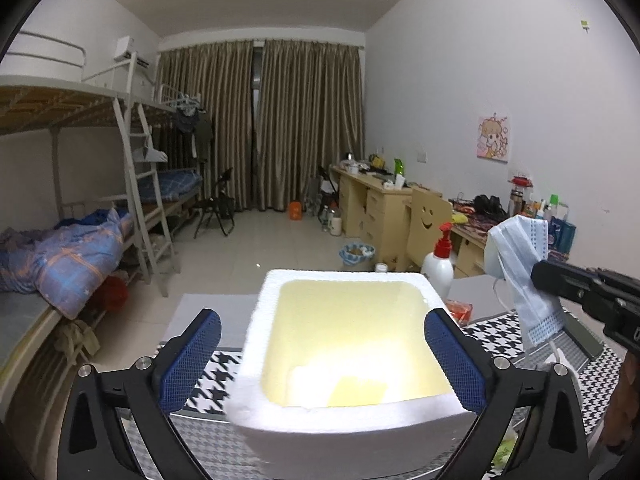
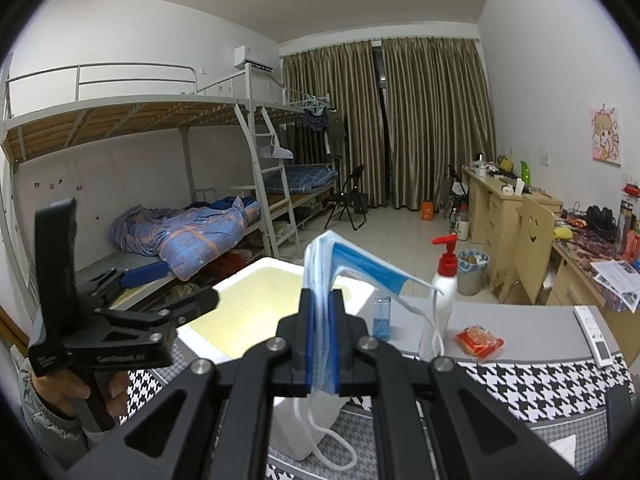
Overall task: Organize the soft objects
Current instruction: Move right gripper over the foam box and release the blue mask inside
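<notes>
Left wrist view: the left tongs stand spread wide, their blue mesh-textured pads on either side of the white foam box with nothing pinched between them. The box is a rectangular, thick-walled, grainy polystyrene tub with a pale yellow interior. It rests on a bench covered with black-and-white houndstooth cloth. At right, the right tongs hold a bundle of pleated blue-and-white face masks in the air above the bench.

Right wrist view: the right tongs are clamped on the face masks, the soft folded fabric squeezed between the two blue pads, elastic ear loops dangling below. The foam box lies just beyond. A white pump bottle with a red nozzle and a crinkled red packet sit on the bench's grey part. The left tongs appear at left, gripped by a hand.
</notes>
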A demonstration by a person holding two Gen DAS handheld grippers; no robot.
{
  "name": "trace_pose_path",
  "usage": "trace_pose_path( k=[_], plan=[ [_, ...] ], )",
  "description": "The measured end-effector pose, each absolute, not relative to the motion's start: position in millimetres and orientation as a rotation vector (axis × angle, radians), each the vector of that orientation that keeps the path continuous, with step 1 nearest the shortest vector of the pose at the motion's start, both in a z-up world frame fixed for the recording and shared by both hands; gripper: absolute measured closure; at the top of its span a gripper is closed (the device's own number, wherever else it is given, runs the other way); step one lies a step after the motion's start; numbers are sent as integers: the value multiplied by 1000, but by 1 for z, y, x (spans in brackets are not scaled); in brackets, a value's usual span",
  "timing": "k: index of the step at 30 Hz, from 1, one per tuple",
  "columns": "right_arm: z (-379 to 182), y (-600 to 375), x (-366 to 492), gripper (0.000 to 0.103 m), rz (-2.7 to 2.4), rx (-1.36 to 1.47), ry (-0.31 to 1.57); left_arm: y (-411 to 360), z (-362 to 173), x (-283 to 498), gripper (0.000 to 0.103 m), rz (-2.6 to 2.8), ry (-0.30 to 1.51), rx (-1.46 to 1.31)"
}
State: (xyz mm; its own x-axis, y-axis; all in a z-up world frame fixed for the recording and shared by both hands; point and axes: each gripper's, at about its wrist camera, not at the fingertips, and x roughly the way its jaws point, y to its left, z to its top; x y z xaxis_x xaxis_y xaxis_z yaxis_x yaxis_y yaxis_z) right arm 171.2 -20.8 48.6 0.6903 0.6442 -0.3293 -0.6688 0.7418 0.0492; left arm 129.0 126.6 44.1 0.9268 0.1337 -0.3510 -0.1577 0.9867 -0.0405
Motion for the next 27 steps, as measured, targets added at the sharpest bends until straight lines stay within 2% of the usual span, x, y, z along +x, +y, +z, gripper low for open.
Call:
trace_pose_path(
  k=[10, 27],
  plan=[
    [57, -11, 171, 93, 744, -107, 322, 136, 52, 102, 1, 181, 298, -63],
    [63, 24, 174, 93, 795, -145, 323, 164, 41, 85, 1, 229, 310, -97]
  ],
)
